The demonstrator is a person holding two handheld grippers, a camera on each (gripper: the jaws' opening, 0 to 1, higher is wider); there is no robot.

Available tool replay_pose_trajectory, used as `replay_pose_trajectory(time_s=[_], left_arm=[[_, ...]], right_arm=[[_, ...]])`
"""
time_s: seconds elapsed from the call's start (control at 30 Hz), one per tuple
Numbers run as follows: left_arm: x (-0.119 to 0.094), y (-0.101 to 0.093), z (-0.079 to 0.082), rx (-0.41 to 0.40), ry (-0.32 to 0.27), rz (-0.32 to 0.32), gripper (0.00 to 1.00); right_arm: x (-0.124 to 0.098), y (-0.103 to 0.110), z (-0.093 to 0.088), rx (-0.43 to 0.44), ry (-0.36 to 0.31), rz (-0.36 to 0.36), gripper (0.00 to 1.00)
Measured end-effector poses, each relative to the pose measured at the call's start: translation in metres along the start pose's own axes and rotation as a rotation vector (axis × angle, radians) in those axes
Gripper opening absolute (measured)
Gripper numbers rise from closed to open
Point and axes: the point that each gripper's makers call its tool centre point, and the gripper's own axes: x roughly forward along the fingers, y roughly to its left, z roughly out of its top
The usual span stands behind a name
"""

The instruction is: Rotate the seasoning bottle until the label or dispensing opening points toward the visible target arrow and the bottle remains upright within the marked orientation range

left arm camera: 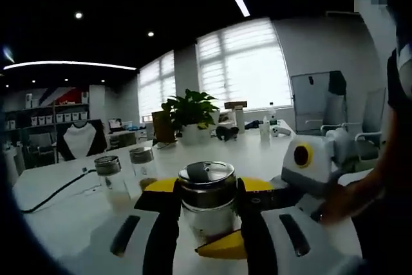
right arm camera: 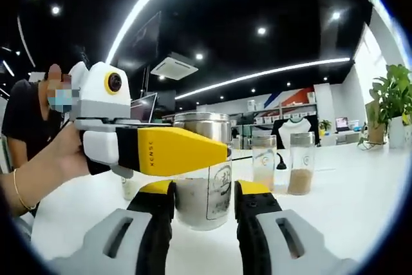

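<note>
Standing upright on the white table point(left arm camera: 58, 220), the steel-lidded glass seasoning bottle point(left arm camera: 207, 199) sat between the yellow-tipped black jaws of the left gripper point(left arm camera: 207, 205), which pressed close against its sides and held it. In the left gripper view the bottle's shiny lid faced the camera, and a yellow jaw tip of the right gripper point(left arm camera: 222, 246) lay against the lower front of the bottle, with that gripper's white body reaching in from the right in a person's hand point(left arm camera: 341, 201). In the right gripper view the same bottle point(right arm camera: 205, 188) stood between the right gripper's point(right arm camera: 203, 198) own two jaws, close in at both flanks and gripping it, while the left gripper point(right arm camera: 180, 151) crossed from the left, its yellow jaw lying across the bottle's upper part. Two smaller clear jars with metal caps point(left arm camera: 125, 175) stood side by side on the table near the bottle, apart from it; one held brown powder point(right arm camera: 300, 181). A black cable point(left arm camera: 55, 194) trailed across the tabletop at the left. A green potted plant in a white pot point(left arm camera: 188, 117) stood farther back before the bright windows.
</note>
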Motion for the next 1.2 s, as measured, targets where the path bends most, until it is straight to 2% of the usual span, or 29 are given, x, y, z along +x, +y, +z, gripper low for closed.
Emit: replay_pose_trajectory(time_s=[0.33,0.57,0.63,0.67,0.73,0.97,1.2], left_arm=[[-0.002,-0.007,-0.002,0.028,0.034,-0.051,0.36],[-0.001,-0.01,0.0,0.032,0.032,-0.058,0.37],[0.0,-0.01,0.0,0.029,0.037,-0.033,0.37],[0.001,-0.007,0.0,0.031,0.043,0.019,0.37],[0.005,-0.009,0.001,0.053,0.041,0.046,0.36],[0.013,-0.011,0.0,0.097,0.077,0.083,0.36],[0.012,-0.011,0.0,0.066,0.063,0.122,0.36]], right_arm=[[0.0,0.005,-0.001,-0.039,0.009,0.015,0.32],[-0.001,0.002,0.001,-0.054,0.003,-0.002,0.32],[-0.002,0.0,0.001,-0.062,0.005,-0.012,0.32],[-0.002,-0.003,0.002,-0.068,0.004,-0.027,0.32],[-0.005,-0.009,0.002,-0.107,0.015,-0.066,0.32],[-0.008,-0.017,0.002,-0.085,0.014,-0.095,0.32],[-0.009,-0.019,0.003,-0.106,0.02,-0.112,0.32]])
